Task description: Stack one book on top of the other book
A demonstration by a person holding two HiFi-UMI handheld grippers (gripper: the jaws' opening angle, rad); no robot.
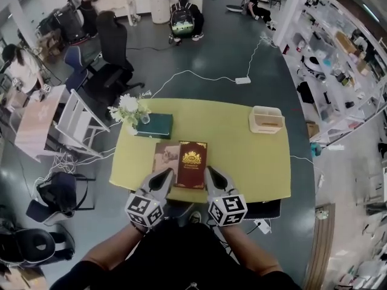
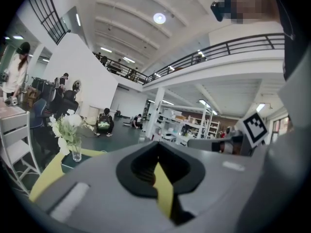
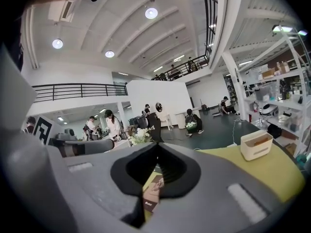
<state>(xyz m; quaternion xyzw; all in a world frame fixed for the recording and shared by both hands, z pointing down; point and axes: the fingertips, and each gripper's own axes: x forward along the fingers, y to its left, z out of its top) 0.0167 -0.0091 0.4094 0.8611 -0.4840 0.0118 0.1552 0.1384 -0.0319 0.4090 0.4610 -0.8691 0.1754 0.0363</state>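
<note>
A dark red book (image 1: 191, 164) with a gold emblem lies near the front edge of the yellow-green table (image 1: 254, 162). Its left side seems to overlap a brown book (image 1: 163, 157). My left gripper (image 1: 169, 172) is shut and empty, its tip just off the red book's near left corner. At the near right corner sits my right gripper (image 1: 208, 170), also shut with nothing held. In the left gripper view the closed jaws (image 2: 156, 165) hide the books. A strip of the brown book (image 3: 154, 188) shows below the closed right gripper (image 3: 156, 152).
A vase of white flowers (image 1: 130, 110) stands on a dark green box (image 1: 156, 125) at the table's far left. A white bin (image 1: 266, 119) sits at the far right. Office chairs, cables and several people are on the floor beyond; shelving runs along the right.
</note>
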